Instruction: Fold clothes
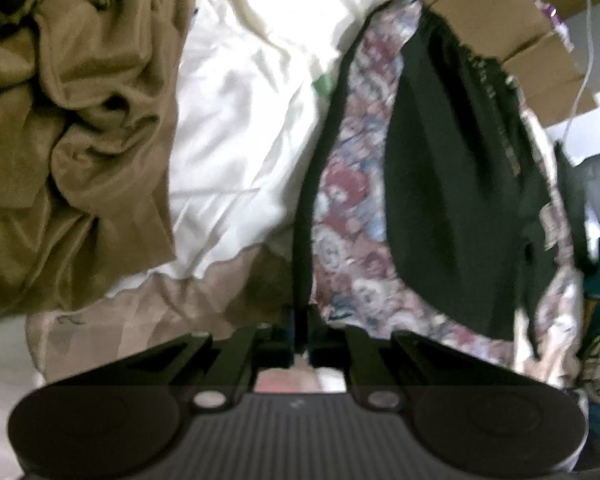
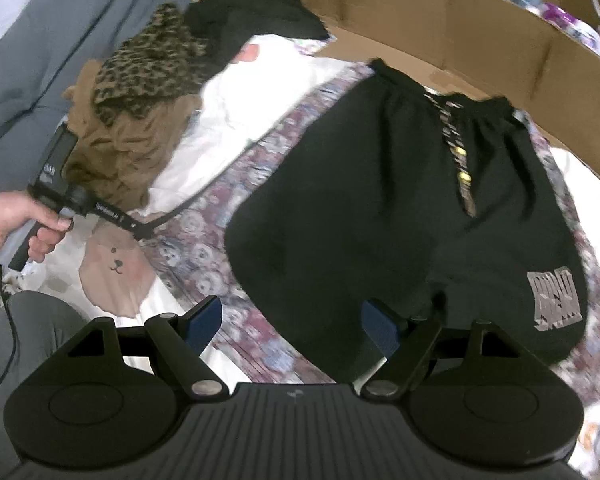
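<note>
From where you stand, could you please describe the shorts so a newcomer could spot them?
On the floral cloth beside the cardboard wall lie black shorts. Unlike the leopard and brown clothes nearby, they carry a grey printed logo.

Floral-print bedcover [image 2: 204, 248] spread under everything, red and blue blossoms on pale ground; white sheet [image 1: 236, 120] beside it, rumpled. Bear-face cushion [image 2: 114, 268], pinkish, lies on bedding near lower left of right wrist view. Cardboard box wall [image 2: 460, 24] runs along far edge of bed, flaps [image 1: 500, 20] visible in left wrist view too. White cable [image 1: 582, 76] hangs over cardboard at upper right. Grey padded surface [image 2: 40, 40] at upper left, beyond bedding
</note>
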A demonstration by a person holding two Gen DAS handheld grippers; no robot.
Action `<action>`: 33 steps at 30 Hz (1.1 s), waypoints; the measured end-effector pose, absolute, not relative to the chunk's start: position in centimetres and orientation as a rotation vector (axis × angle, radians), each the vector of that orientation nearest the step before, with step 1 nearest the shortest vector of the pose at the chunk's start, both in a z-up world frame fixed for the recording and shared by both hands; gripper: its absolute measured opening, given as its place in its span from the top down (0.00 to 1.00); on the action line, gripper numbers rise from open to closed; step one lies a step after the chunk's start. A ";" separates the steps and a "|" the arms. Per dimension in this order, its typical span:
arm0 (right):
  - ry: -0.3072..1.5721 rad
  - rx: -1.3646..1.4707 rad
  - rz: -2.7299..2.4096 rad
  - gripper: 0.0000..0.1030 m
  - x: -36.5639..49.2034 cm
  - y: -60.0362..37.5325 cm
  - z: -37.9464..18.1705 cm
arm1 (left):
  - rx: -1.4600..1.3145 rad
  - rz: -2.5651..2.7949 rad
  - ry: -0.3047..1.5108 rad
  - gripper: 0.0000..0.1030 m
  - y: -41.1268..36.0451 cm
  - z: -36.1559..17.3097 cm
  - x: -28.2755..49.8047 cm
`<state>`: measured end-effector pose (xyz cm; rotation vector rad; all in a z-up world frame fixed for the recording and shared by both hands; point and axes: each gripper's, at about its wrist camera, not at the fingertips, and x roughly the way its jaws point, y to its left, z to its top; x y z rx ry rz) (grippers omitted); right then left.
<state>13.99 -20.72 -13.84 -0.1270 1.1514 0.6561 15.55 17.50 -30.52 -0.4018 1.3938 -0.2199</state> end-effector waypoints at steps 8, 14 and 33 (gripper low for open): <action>0.999 -0.156 0.751 0.21 12.6 -13.3 -17.7 | -0.543 -0.305 1.346 0.95 17.7 -28.9 15.4; 0.917 -0.105 0.746 0.25 10.5 -8.3 -21.2 | -0.553 -0.370 1.339 0.95 17.2 -28.1 15.8; 0.668 -0.169 0.505 0.42 6.9 -1.8 -24.2 | -0.624 -0.495 1.308 0.95 16.3 -26.1 17.0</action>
